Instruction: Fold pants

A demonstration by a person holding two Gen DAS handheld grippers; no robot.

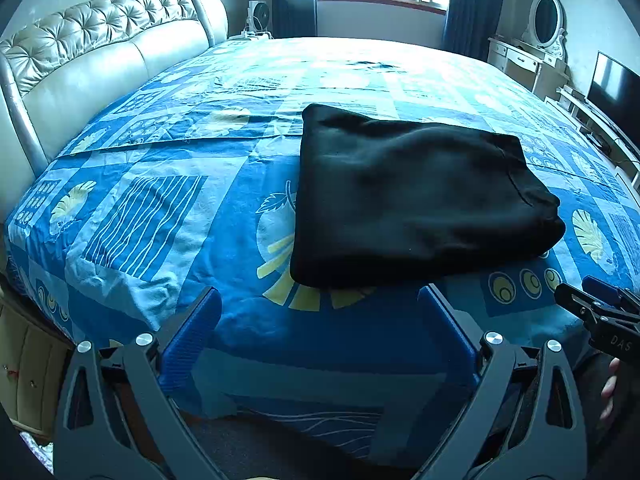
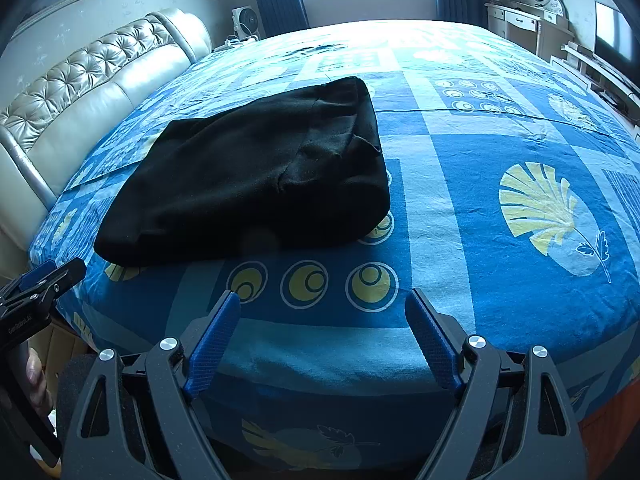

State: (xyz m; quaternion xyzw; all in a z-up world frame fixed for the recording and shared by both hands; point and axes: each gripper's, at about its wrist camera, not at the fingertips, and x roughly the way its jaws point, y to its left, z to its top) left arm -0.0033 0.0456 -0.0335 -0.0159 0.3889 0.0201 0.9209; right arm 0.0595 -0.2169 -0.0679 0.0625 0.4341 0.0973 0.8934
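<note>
The black pants [image 1: 412,196] lie folded into a compact rectangle on the blue patterned bedspread [image 1: 160,208], near the bed's front edge. They also show in the right wrist view [image 2: 256,184], left of centre. My left gripper [image 1: 320,304] is open and empty, just short of the pants' near edge. My right gripper [image 2: 322,306] is open and empty, in front of and to the right of the pants. Each gripper shows at the edge of the other's view: the right one [image 1: 592,300], the left one [image 2: 48,276].
A tufted cream headboard [image 1: 100,60] runs along the left. A dresser with oval mirror [image 1: 540,40] and a TV [image 1: 616,88] stand at the right. A small fan [image 1: 258,16] sits by the window at the far side.
</note>
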